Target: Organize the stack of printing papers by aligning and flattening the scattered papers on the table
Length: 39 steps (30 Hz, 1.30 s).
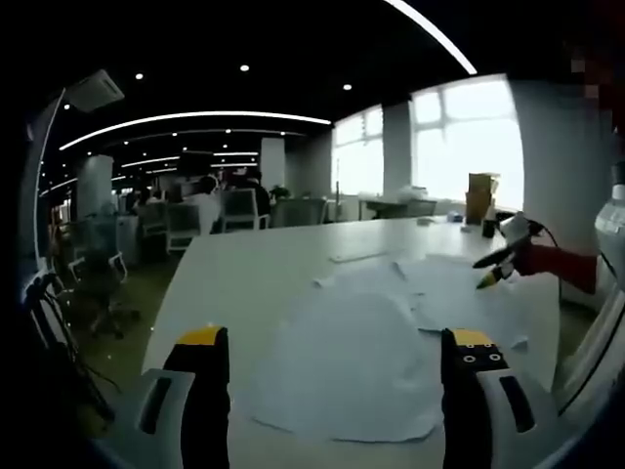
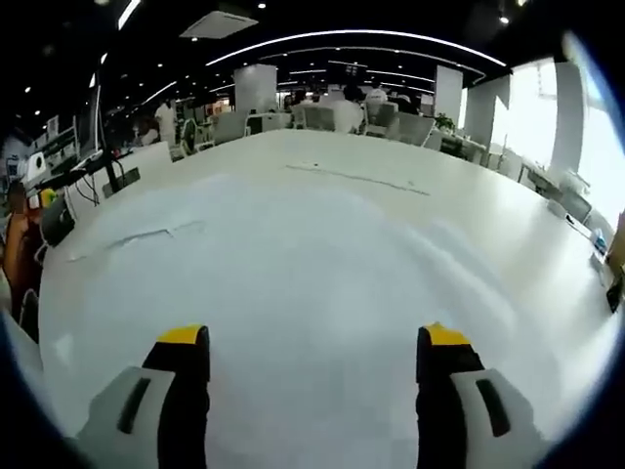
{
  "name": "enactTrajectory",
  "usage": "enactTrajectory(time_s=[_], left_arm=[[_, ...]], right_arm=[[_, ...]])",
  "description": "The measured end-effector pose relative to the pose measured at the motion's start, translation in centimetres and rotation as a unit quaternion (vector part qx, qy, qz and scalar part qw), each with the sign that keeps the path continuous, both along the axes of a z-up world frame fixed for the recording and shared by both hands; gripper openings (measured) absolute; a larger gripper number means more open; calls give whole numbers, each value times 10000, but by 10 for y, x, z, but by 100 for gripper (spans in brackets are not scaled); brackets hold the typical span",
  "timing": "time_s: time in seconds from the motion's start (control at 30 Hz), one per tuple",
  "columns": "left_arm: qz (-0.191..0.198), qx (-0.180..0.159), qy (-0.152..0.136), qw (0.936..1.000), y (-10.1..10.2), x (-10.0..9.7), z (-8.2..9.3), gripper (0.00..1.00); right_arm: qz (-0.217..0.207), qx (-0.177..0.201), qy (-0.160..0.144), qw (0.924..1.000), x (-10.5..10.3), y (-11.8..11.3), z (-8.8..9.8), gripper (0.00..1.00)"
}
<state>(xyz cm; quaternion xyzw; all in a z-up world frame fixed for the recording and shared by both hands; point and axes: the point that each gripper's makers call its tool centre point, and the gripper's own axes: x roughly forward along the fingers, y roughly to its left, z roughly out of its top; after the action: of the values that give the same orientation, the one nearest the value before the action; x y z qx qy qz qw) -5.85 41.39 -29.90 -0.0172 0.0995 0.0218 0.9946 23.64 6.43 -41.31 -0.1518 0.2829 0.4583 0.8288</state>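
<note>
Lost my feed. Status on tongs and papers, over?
Left tongs open, empty above the scattered papers. Right tongs open over white table. Papers unaligned. Nothing in the way.

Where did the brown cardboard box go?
In the left gripper view the brown cardboard box stands at the far right end of the white table, by the bright windows, beyond the scattered papers.

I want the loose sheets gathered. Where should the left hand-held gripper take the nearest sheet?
Probably at the near edge of the nearest sheet, coming in low from the open left hand-held gripper: it lies flat on the table, so only an edge offers grip.
</note>
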Motion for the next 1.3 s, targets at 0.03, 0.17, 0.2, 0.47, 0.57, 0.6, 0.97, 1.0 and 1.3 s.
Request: enactTrajectory(time_s=[0.03,0.17,0.2,0.47,0.57,0.6,0.97,1.0,1.3], left_arm=[[-4,0,-5,10000,0,0,0,92],[-20,-7,-40,10000,0,1,1,92],[-31,-15,-38,10000,0,2,0,92],[-87,-6,-59,9999,-3,1,0,92],[-78,-19,-58,10000,-2,0,0,92],[-80,-17,-52,10000,-2,0,-1,92],[-170,-20,-70,9998,-4,5,-1,92],[-176,-14,-68,9998,-4,6,-1,92],[-174,20,-85,9998,-5,7,1,91]], right_arm=[[10,0,-2,10000,-4,0,0,84],[12,-62,-15,10000,-13,-1,-6,85],[30,-124,-20,9999,-14,-2,-9,85],[11,164,-100,9998,-17,-2,-15,83],[44,227,-144,9996,-18,-1,-13,76],[47,234,-145,9996,-18,-1,-13,74],[103,247,-170,9995,-16,-2,-11,61],[113,237,-171,9995,-13,-1,-12,59],[210,151,-112,9996,-7,3,-12,58]])
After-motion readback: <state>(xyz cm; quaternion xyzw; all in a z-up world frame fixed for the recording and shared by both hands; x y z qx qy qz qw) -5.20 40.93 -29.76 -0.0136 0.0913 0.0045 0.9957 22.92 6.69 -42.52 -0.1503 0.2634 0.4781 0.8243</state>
